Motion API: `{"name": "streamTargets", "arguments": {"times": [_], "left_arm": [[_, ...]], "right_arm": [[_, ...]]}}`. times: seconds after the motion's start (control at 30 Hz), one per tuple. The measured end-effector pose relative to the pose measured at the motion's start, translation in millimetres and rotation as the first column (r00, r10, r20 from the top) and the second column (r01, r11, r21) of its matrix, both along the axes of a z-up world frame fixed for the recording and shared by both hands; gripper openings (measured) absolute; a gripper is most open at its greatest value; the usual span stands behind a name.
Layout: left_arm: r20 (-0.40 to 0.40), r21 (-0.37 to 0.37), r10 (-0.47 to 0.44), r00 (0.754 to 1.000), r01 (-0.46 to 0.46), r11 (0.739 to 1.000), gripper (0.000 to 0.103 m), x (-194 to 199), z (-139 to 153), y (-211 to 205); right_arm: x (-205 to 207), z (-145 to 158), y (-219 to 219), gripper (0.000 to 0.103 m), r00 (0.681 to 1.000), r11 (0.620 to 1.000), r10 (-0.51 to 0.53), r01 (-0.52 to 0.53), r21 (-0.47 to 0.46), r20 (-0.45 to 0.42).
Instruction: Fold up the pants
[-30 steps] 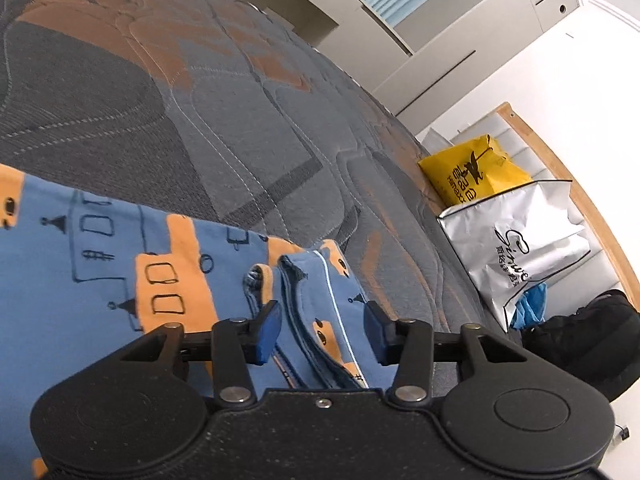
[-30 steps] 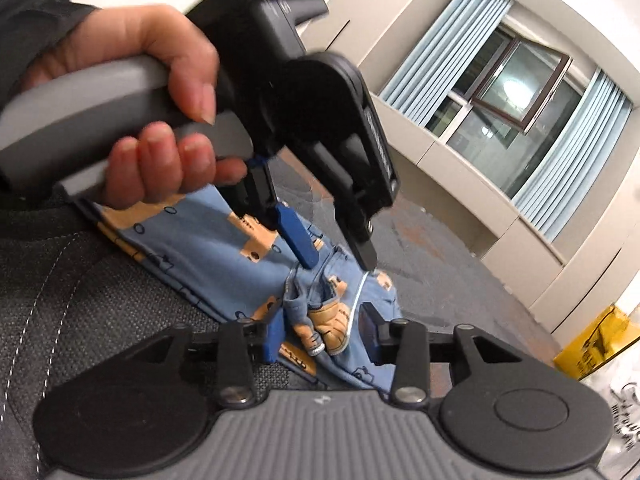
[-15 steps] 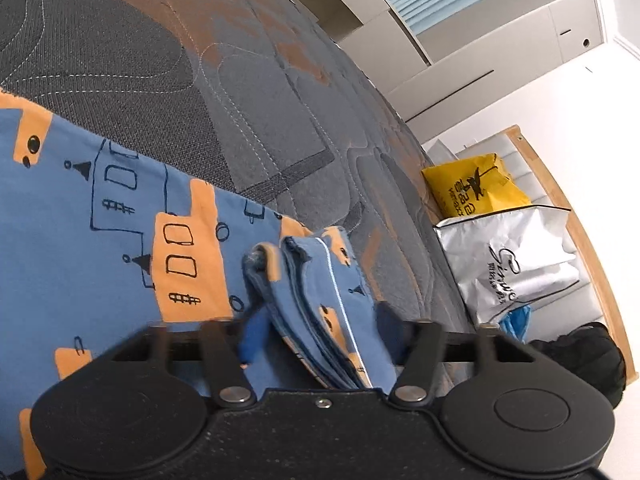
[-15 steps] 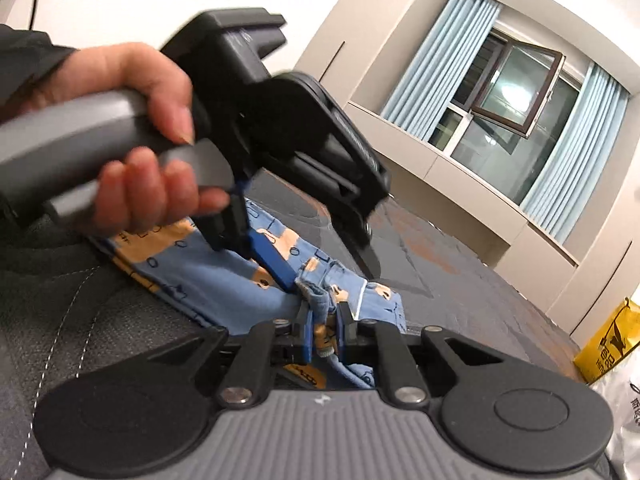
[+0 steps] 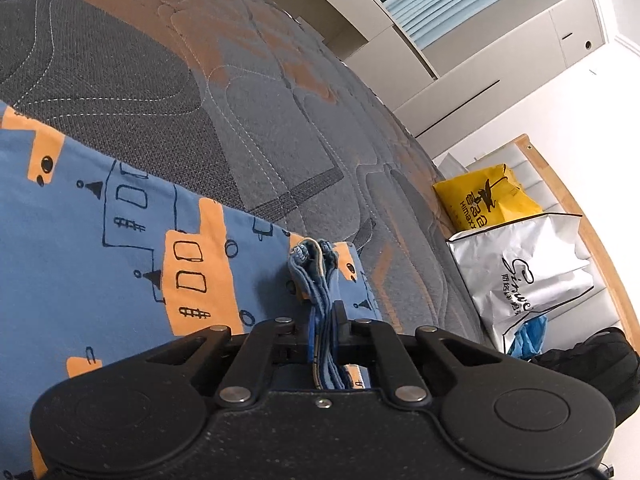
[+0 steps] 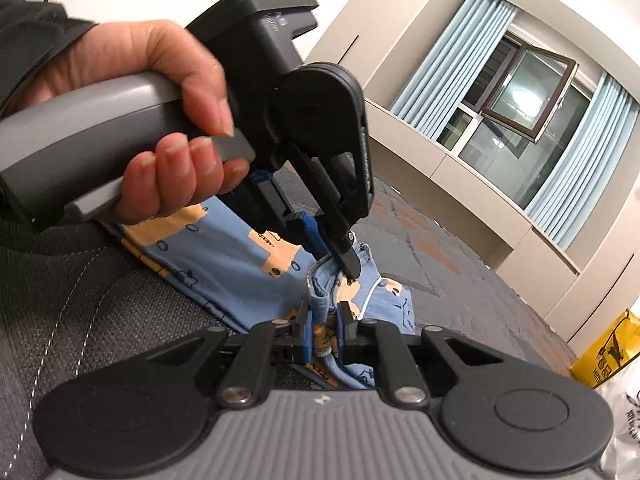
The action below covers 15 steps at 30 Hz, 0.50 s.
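Now I am gripping the pants point(image 5: 120, 264) with both sets of jaws, clamped on bunched edge layers. Holding two neighbouring spots probably keeps the layers together for folding across the bed point(image 5: 248, 112).

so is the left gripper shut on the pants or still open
Shut on the pants. The left gripper has its jaws pressed against a bunched edge of the blue fabric, with no gap showing either side.

The left gripper point(image 5: 324, 334) has its jaws pinched shut on the bunched edge of the pants point(image 5: 100, 248). Just beside it on the same edge, the right gripper point(image 6: 323, 334) is clamped too. A bare hand point(image 6: 160, 120) wraps the left gripper's grey handle.
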<state>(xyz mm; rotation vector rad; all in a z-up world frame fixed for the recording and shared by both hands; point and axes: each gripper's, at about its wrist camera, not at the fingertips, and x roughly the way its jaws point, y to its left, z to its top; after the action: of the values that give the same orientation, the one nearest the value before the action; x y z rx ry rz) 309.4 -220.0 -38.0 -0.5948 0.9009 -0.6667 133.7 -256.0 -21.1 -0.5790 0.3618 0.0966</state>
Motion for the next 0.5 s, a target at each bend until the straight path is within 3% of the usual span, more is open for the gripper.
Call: {"name": "streamTargets", "arguments": {"times": [0.17,0.5], "left_arm": [[0.018,0.023,0.003,1.0,-0.004,1.0,0.007,-5,5,4],[0.115,0.111,0.017,0.993,-0.029,0.993,0.007,-29,36,54]], "right_arm": [[0,-2,3,0.013,1.0,1.0,0.007,-0.008,-0.02,-0.005],[-10,20,33,0.013,0.998,0.996,0.058,-0.057,0.067,-0.007]]}}
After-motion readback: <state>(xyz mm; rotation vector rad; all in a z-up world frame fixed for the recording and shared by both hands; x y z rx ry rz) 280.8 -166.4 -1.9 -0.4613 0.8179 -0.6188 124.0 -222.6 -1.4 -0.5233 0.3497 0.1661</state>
